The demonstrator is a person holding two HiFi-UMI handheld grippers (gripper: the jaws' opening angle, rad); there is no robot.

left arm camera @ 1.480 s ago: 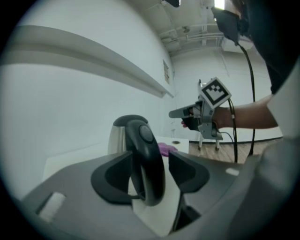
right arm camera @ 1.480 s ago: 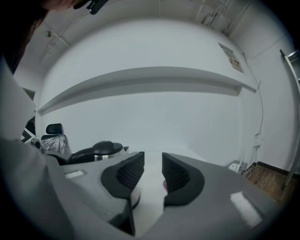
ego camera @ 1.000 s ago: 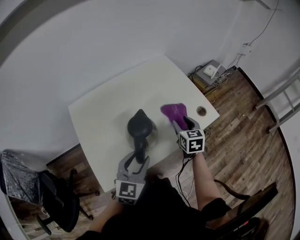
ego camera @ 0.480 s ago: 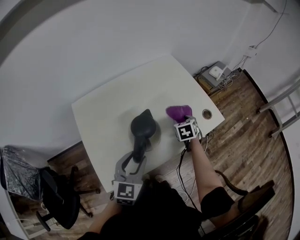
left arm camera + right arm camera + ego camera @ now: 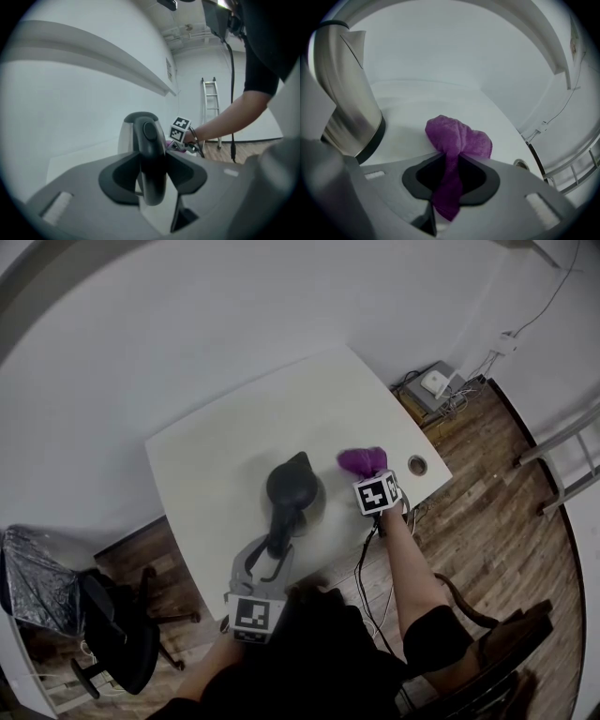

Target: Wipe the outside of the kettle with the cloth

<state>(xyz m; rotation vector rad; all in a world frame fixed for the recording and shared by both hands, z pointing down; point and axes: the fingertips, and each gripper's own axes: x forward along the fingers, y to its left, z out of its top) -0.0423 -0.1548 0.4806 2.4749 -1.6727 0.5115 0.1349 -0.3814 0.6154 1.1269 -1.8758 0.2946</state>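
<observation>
On the table (image 5: 211, 460), the steel kettle (image 5: 292, 486) stands with its handle (image 5: 151, 159) clamped in my left gripper (image 5: 152, 180), jaws just tightened; my right gripper (image 5: 451, 176), just closed on the purple cloth (image 5: 457, 136) beside it, should sweep firmly round the wall.

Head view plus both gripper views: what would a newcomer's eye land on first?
The purple cloth stands out vividly against the white table. It is pinched in the right tongs, whose jaws have just been closing on it. Next comes the steel kettle near the table's middle, left of the cloth, with its black handle clamped in the left tongs.
</observation>
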